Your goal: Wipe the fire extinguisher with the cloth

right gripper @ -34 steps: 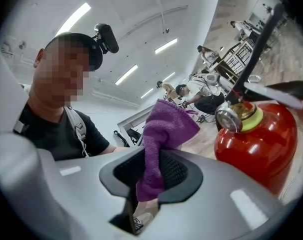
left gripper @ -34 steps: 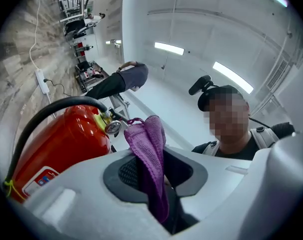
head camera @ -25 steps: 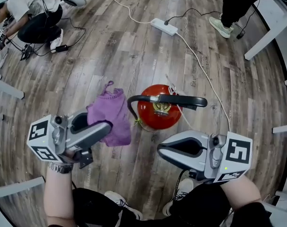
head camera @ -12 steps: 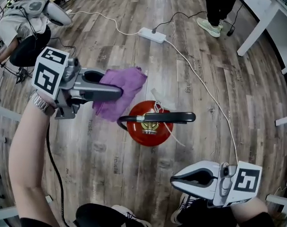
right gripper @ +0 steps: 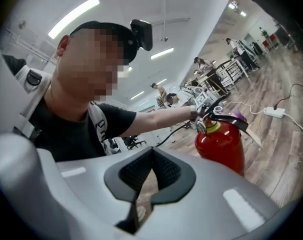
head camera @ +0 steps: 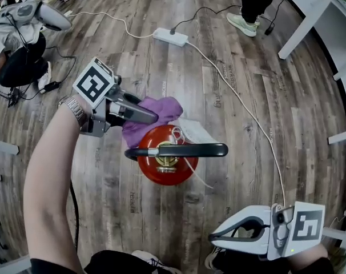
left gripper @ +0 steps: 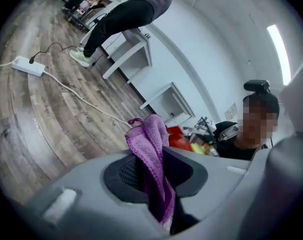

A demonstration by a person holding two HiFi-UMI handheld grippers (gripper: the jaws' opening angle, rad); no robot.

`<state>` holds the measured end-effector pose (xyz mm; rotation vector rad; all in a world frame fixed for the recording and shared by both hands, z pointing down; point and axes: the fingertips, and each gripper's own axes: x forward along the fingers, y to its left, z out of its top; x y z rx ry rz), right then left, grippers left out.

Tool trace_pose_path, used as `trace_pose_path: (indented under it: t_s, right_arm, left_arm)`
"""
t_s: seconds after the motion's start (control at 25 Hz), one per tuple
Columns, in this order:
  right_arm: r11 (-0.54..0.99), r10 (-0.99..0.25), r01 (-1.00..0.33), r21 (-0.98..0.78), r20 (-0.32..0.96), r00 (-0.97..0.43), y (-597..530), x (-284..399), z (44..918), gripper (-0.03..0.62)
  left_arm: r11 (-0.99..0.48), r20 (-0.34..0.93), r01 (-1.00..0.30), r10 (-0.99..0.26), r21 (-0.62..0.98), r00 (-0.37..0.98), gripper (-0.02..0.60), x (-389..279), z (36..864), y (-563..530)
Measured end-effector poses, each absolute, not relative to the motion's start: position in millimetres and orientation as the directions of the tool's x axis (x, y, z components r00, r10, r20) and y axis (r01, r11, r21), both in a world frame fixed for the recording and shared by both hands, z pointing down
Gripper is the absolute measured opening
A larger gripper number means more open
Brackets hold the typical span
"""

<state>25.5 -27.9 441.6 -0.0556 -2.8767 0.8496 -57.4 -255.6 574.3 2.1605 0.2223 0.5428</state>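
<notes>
Two tongs: left tongs (head camera: 152, 119) pinch the purple cloth (head camera: 165, 108) at the upper-left shoulder of the upright fire extinguisher (head camera: 156, 173), frame centre; right tongs (head camera: 214, 236), shut and empty, sit lower right, well apart.

— What do the tools look like?
— Both are grey plastic. The left gripper (head camera: 153, 119) and right gripper (head camera: 214, 238) have jaws lined with black ribbed pads (right gripper: 135, 172). Each carries a white marker cube (head camera: 94, 84) printed with black squares.
— And the wearer?
— A metal wristband (head camera: 76, 111) just behind the left cube, and a black short-sleeved T-shirt (right gripper: 56, 129).
</notes>
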Motion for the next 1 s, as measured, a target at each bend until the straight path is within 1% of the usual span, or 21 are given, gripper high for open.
trace_pose_path:
  t_s: [0.08, 0.2, 0.28, 0.48, 0.56, 0.72, 0.84, 1.0]
  right_arm:
    - [0.853, 0.100, 0.011, -0.522, 0.142, -0.985, -20.0, 26.9, 441.4, 0.003]
    - [0.869, 0.120, 0.019, -0.495, 0.173, -0.978, -12.3, 28.2, 442.9, 0.004]
    - [0.875, 0.127, 0.020, -0.483, 0.189, -0.974, -7.0, 28.8, 443.4, 0.003]
    - [0.890, 0.116, -0.002, -0.456, 0.232, -0.966, 4.2, 33.7, 440.9, 0.004]
    - [0.895, 0.102, -0.024, -0.446, 0.256, -0.961, 6.9, 38.6, 443.0, 0.005]
    - [0.901, 0.075, -0.065, -0.429, 0.302, -0.950, 9.0, 49.4, 451.8, 0.003]
    - [0.902, 0.059, -0.090, -0.422, 0.326, -0.944, 9.7, 51.7, 457.9, 0.004]
    - [0.901, 0.048, -0.096, -0.422, 0.318, -0.947, 6.7, 46.6, 457.7, 0.005]
  left_arm:
    - [-0.585, 0.347, -0.079, 0.362, 0.807, 0.865, 0.081, -54.3, 604.7, -252.4]
    - [-0.547, 0.384, -0.138, 0.364, 0.825, 0.849, 0.081, -49.0, 652.1, -249.4]
    - [-0.553, 0.449, -0.206, 0.349, 0.807, 0.823, 0.081, -48.1, 694.7, -248.3]
    - [-0.601, 0.623, -0.385, 0.253, 0.701, 0.740, 0.078, -52.7, 800.5, -245.6]
    - [-0.601, 0.663, -0.446, 0.197, 0.663, 0.722, 0.078, -56.8, 836.3, -245.2]
    - [-0.501, 0.656, -0.540, 0.076, 0.676, 0.751, 0.080, -64.5, 877.8, -240.8]
    - [-0.416, 0.606, -0.552, -0.004, 0.722, 0.796, 0.084, -67.7, 885.6, -241.1]
    - [-0.394, 0.563, -0.538, -0.059, 0.745, 0.824, 0.083, -69.5, 876.4, -244.4]
